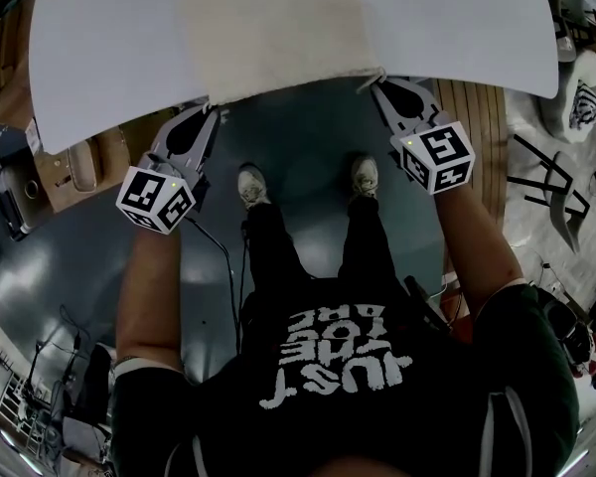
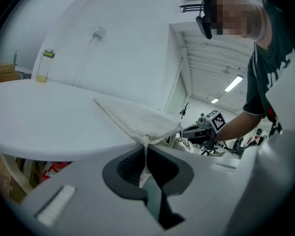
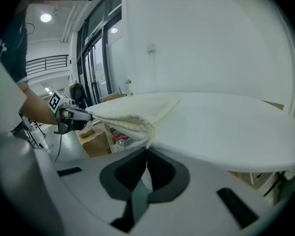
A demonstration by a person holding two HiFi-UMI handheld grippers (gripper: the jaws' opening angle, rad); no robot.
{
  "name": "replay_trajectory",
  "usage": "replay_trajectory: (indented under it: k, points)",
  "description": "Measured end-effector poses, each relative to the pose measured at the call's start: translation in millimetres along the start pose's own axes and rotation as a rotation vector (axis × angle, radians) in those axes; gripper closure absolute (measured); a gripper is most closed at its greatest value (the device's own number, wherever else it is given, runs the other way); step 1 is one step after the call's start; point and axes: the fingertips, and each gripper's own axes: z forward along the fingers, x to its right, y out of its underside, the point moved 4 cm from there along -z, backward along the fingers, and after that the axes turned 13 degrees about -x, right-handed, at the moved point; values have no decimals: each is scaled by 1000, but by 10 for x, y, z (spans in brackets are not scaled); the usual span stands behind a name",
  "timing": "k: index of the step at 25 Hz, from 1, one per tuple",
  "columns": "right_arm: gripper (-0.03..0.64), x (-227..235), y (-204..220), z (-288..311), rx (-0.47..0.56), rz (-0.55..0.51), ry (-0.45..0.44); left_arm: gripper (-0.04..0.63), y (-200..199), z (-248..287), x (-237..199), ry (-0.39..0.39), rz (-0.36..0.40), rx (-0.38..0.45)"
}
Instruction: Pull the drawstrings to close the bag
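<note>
Cream cloth makes up a flat drawstring bag [image 1: 278, 28] that lies on a white round surface [image 1: 109, 48], with its gathered mouth edge right at the near rim. A person in a dark printed shirt stands at that rim, light shoes [image 1: 253, 185] on a dark grey floor [image 1: 308, 127], and holds one tool in each hand.

The left tool [image 1: 217, 110] reaches the bag's left corner and the right tool [image 1: 377, 82] reaches its right corner, each with a marker cube behind its jaws.

In the left gripper view, the left tool [image 2: 146, 156] has its dark pads pressed together on a pale drawstring [image 2: 146, 150] that runs straight down from the puckered corner of the bag [image 2: 137, 119] into the jaws. The other tool [image 2: 199, 132] shows beyond the bag, at its far corner. A small bottle [image 2: 45, 65] with yellowish liquid stands upright at the far side of the surface, well apart from the bag.

In the right gripper view, the right tool [image 3: 147, 156] is likewise pinched shut, on the drawstring [image 3: 148, 140] at the bunched corner of the bag [image 3: 132, 114], where the cloth hangs just over the edge of the surface [image 3: 226, 127]. The left tool [image 3: 73, 116] is visible at the opposite corner.
</note>
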Motion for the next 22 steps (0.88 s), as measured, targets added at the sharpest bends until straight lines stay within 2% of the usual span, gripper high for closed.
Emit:
replay_trajectory:
  k: [7, 15, 22]
  points:
    - [606, 39, -155, -285, 38, -33, 47, 581, -69, -114, -10, -59, 0, -3]
    - [606, 127, -471, -581, 57, -115, 151, 580, -310, -412, 22, -113, 76, -38]
    - [607, 200, -679, -705, 58, -130, 201, 579, -348, -529, 35, -88, 113, -104]
